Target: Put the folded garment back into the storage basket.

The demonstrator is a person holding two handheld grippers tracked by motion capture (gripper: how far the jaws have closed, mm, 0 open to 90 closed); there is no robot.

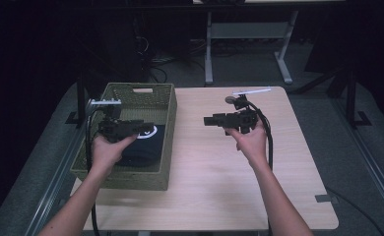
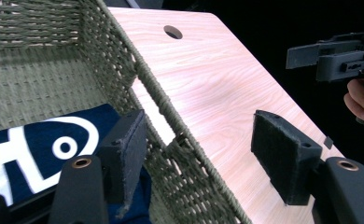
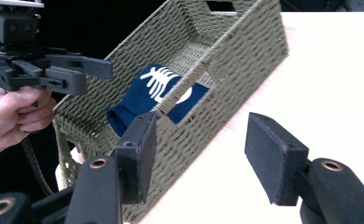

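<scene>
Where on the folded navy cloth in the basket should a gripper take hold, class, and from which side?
Grip the navy cloth at its upper fold, coming straight down from above. It lies flat on the floor of the woven basket, whose tall walls block any sideways approach. The left gripper, jaws open, already hovers above it, so it is probably the better one to use.

- The room is dim; light falls from above onto the table (image 1: 219,172), and everything beyond it sinks into near black.
- In the left gripper view, pale glare washes the wood ahead of the jaws.
- In the right gripper view, the tabletop ahead and to the right is overexposed almost to white.
- The basket (image 3: 245,51) weave looks soft and slightly blurred.
- The high view is grainy, with low detail.
</scene>
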